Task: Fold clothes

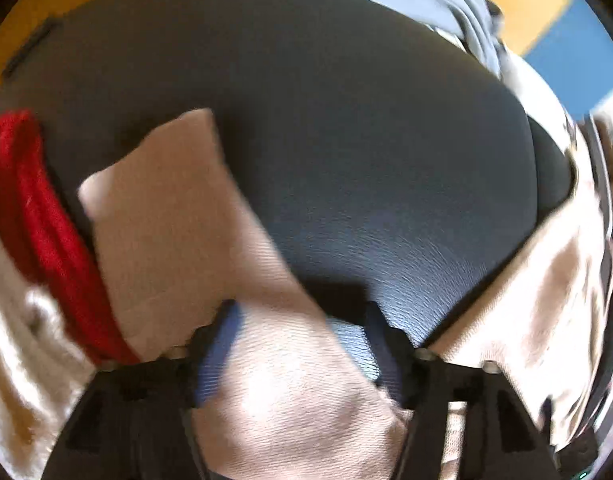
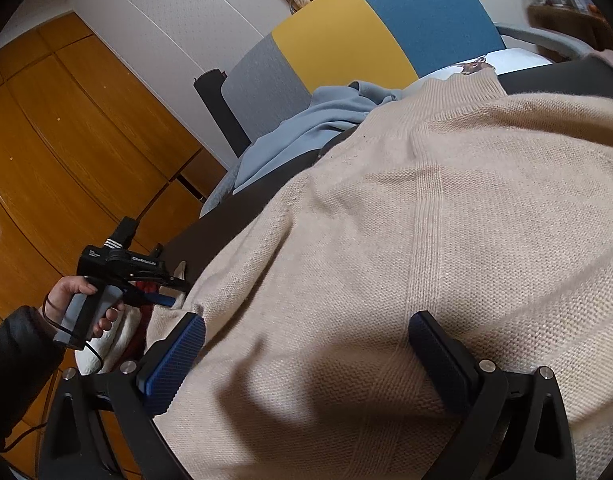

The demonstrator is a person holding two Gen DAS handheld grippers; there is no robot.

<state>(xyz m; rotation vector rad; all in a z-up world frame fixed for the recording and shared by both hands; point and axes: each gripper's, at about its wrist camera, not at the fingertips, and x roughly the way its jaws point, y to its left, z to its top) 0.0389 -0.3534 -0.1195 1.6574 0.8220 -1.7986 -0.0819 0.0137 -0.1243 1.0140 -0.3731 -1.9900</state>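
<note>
A beige knit sweater (image 2: 426, 240) lies spread on a dark leather surface (image 1: 346, 140). My right gripper (image 2: 306, 360) hovers open just above the sweater's body, and nothing is pinched between its blue pads (image 2: 174, 356). In the blurred left wrist view, the sweater's sleeve (image 1: 178, 220) runs between the fingers of my left gripper (image 1: 300, 344). Its jaws stand apart, and a strip of dark leather shows beside the right finger. The right wrist view shows a hand (image 2: 74, 300) holding the left gripper (image 2: 166, 300) at the sweater's left edge.
A red garment (image 1: 46, 220) and white cloth (image 1: 10, 320) lie left of the sleeve. A light blue garment (image 2: 306, 128) is bunched at the far side, against a grey, yellow and blue panel (image 2: 346, 40). Orange wooden doors (image 2: 66, 140) stand at the left.
</note>
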